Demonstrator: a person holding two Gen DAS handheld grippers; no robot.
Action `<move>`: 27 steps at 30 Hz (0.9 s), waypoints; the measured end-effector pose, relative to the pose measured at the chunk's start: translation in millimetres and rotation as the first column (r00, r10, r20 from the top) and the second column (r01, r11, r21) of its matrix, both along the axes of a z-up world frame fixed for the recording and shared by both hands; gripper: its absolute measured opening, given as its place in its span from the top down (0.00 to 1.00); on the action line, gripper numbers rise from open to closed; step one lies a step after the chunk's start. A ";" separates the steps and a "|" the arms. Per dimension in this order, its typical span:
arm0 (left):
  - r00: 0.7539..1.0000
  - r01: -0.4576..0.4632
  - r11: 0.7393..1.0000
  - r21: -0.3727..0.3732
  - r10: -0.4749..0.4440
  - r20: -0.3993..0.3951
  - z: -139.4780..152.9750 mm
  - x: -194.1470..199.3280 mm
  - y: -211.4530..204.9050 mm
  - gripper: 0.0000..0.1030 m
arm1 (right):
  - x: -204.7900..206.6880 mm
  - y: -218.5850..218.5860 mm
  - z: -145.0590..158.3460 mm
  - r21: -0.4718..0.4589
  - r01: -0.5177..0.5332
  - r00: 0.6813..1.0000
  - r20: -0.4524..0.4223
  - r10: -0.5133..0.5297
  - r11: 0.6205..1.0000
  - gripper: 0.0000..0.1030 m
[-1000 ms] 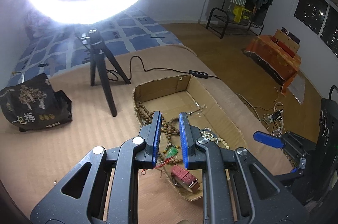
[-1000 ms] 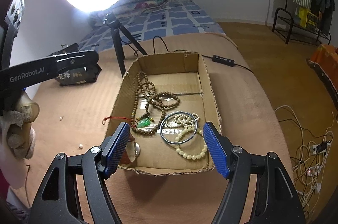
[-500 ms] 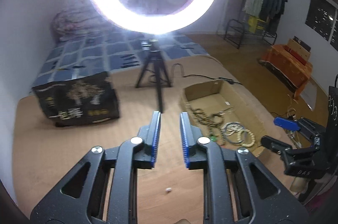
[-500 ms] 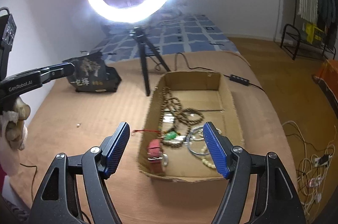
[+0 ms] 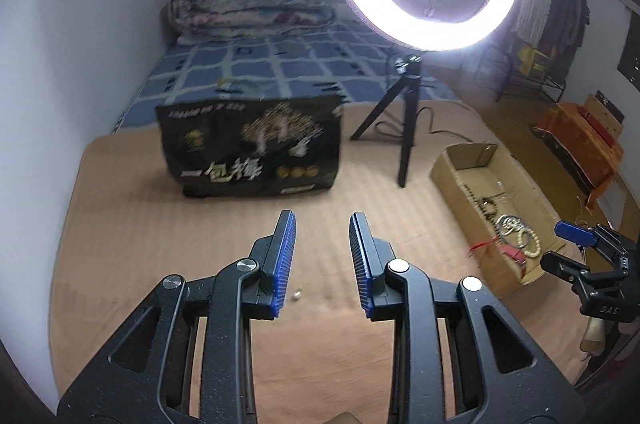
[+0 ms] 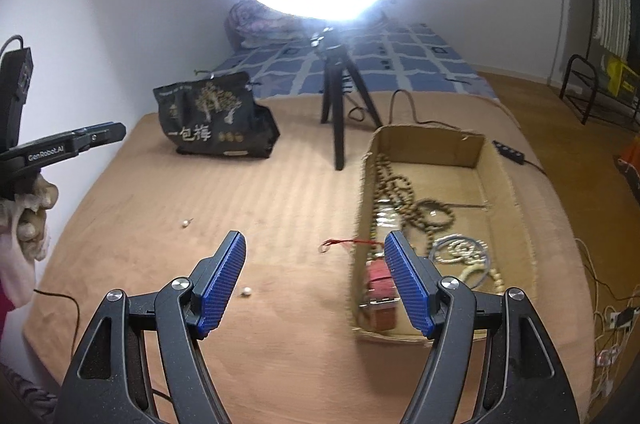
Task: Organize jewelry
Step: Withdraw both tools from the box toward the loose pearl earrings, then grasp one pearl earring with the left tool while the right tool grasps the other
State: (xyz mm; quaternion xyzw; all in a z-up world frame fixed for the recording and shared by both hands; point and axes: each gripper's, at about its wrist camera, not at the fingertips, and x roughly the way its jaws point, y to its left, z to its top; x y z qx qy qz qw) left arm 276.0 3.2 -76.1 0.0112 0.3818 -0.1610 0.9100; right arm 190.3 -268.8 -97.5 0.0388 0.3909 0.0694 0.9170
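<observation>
While you held both tools over the tan cloth [image 6: 280, 184], the scene read so:
Left gripper [image 5: 322, 256]: your fingers were parting, with nothing between them; a small pearl earring [image 5: 297, 295] lay on the cloth just below.
Right gripper [image 6: 316, 278]: your fingers stood spread wide and empty.
Jewelry: wooden beads [image 6: 404, 192], a bangle [image 6: 460, 256] and a red watch [image 6: 380, 276] lay in the cardboard box [image 6: 432, 140]; another pearl [image 6: 246, 291] lay loose outside it.
Writing: "GenRobot.AI" on your left tool's arm; "一包梅" on the black bag [image 6: 212, 120]; "DAS" on your right tool, seen from the left.
</observation>
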 end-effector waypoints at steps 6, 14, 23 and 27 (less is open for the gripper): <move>0.997 -0.029 0.999 -0.014 0.028 -0.074 -36.0 5.7 22.7 0.73 | 2.4 27.8 -21.5 -0.015 -0.042 0.998 -0.036 0.041 0.999 0.30; 0.987 -0.001 1.000 -0.004 0.001 -0.158 -79.3 10.9 32.0 0.74 | 8.2 58.7 -61.6 -0.043 -0.111 0.987 -0.119 0.105 0.993 0.30; 0.973 0.050 0.999 0.002 -0.048 -0.224 -116.4 22.2 21.9 0.74 | 15.8 76.3 -94.7 -0.036 -0.160 0.972 -0.179 0.151 0.987 0.30; 0.969 0.062 0.998 0.014 -0.056 -0.242 -129.9 27.5 13.8 0.74 | 18.2 79.7 -104.8 -0.042 -0.173 0.967 -0.194 0.162 0.984 0.31</move>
